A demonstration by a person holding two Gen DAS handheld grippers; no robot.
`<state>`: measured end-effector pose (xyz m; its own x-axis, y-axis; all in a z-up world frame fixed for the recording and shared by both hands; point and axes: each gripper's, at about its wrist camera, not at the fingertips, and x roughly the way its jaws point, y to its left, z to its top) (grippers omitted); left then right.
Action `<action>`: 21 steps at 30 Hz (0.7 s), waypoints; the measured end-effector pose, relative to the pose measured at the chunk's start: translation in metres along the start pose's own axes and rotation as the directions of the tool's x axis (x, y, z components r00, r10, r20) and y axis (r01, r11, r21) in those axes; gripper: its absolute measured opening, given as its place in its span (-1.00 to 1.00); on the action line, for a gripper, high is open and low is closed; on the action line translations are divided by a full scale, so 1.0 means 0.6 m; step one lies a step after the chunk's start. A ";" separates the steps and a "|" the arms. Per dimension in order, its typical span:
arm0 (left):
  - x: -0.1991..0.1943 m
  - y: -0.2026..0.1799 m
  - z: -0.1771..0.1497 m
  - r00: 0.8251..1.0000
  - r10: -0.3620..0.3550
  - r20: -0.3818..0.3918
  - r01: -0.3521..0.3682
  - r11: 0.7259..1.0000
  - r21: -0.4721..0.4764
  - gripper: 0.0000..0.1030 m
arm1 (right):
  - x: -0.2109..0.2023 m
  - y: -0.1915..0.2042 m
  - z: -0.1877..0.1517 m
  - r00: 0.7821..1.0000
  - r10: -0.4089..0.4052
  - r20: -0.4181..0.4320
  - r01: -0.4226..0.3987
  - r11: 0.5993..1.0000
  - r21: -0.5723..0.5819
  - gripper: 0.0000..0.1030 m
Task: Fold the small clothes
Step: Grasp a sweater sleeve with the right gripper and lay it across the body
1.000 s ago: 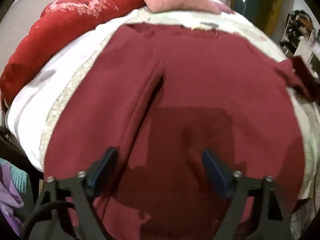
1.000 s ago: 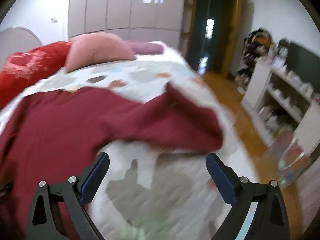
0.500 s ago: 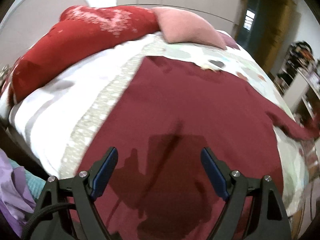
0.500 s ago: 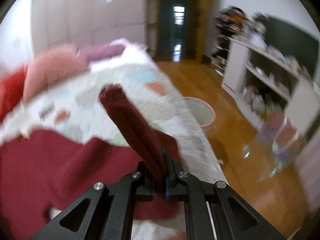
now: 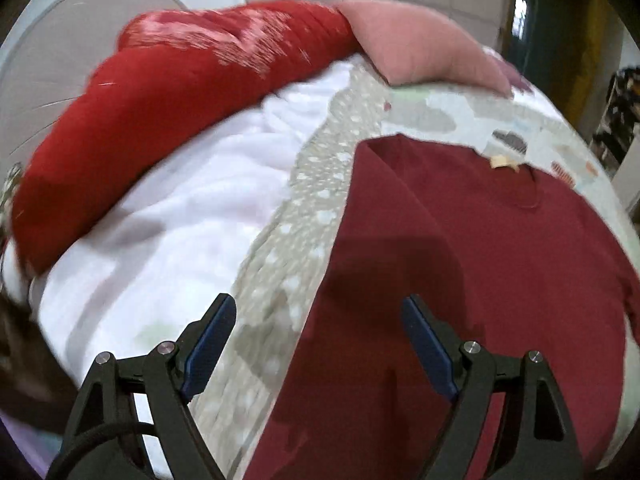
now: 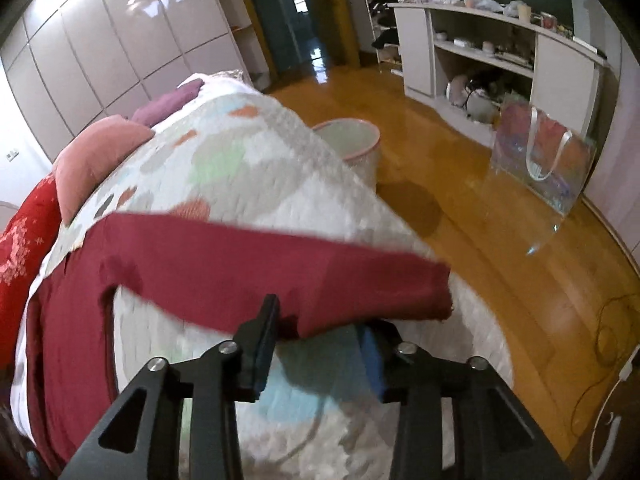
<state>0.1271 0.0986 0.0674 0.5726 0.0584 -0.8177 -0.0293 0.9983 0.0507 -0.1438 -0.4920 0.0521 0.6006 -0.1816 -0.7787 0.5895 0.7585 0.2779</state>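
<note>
While the maroon top (image 5: 460, 264) lies spread across the quilted bed (image 5: 316, 216), its neckline toward the pillows, the laying-out step looks close to finished — the folds themselves are not yet begun. The right gripper (image 6: 316, 344) has just been opening; its jaws stand half apart, and the sleeve (image 6: 280, 268) lies stretched out toward the bed's floor-side edge, its hem draped past the left pad but not pinched, so the cloth appears let go. The left gripper (image 5: 320, 340) hovers wide open and empty over the garment's other long edge, where the cloth meets the bare spotted strip of the cover. Next, by the look of it, each gripper needs a fresh bite on a sleeve or side seam to bring it inward over the chest. Room is fair: open quilt lies beyond the collar, the red blanket (image 5: 160, 120) crowds the far side — and the cuff sits right at the drop to the floor.
</note>
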 end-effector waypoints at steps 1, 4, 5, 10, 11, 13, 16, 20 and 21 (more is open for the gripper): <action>0.029 -0.006 0.013 1.000 0.001 -0.027 -0.001 1.000 0.014 0.63 | 0.001 0.006 -0.006 1.000 0.005 -0.007 -0.005 1.000 -0.006 -0.18; 0.074 -0.010 0.031 0.997 -0.004 -0.073 0.006 1.000 0.027 0.47 | -0.002 0.040 -0.029 0.999 0.043 -0.020 -0.045 0.997 -0.068 -0.18; 0.077 -0.010 0.035 0.994 -0.059 -0.090 0.061 0.998 0.022 -0.16 | -0.003 0.053 -0.034 0.999 0.051 -0.016 -0.052 0.995 -0.090 -0.18; 0.053 -0.012 0.046 0.997 -0.003 -0.079 0.010 0.996 0.087 -0.92 | -0.022 0.113 -0.042 0.995 0.103 0.000 -0.101 0.979 -0.178 -0.18; 0.054 0.003 0.055 0.997 0.032 -0.076 -0.026 0.996 0.082 -0.92 | -0.021 0.127 -0.046 0.994 0.106 0.002 -0.103 0.974 -0.203 -0.18; 0.059 0.034 0.067 0.990 0.129 -0.057 -0.125 0.990 0.065 -0.92 | -0.016 0.148 -0.048 0.994 0.108 0.001 -0.104 0.965 -0.241 -0.18; 0.080 0.074 0.084 0.969 0.240 -0.064 -0.237 0.971 0.043 -0.90 | -0.009 0.171 -0.045 0.994 0.109 -0.003 -0.105 0.954 -0.279 -0.18; 0.079 0.076 0.079 0.957 0.288 -0.039 -0.286 0.956 0.063 -0.70 | 0.014 0.198 -0.048 0.992 0.120 -0.037 -0.125 0.945 -0.304 -0.18; 0.075 0.073 0.075 0.955 0.297 -0.026 -0.295 0.953 0.067 -0.64 | 0.017 0.200 -0.049 0.992 0.122 -0.045 -0.130 0.944 -0.305 -0.18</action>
<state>0.1885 0.1445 0.0586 0.5163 0.3523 -0.7806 -0.1415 0.9340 0.3280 -0.0829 -0.3846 0.0607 0.6432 -0.0593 -0.7634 0.3135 0.9300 0.1919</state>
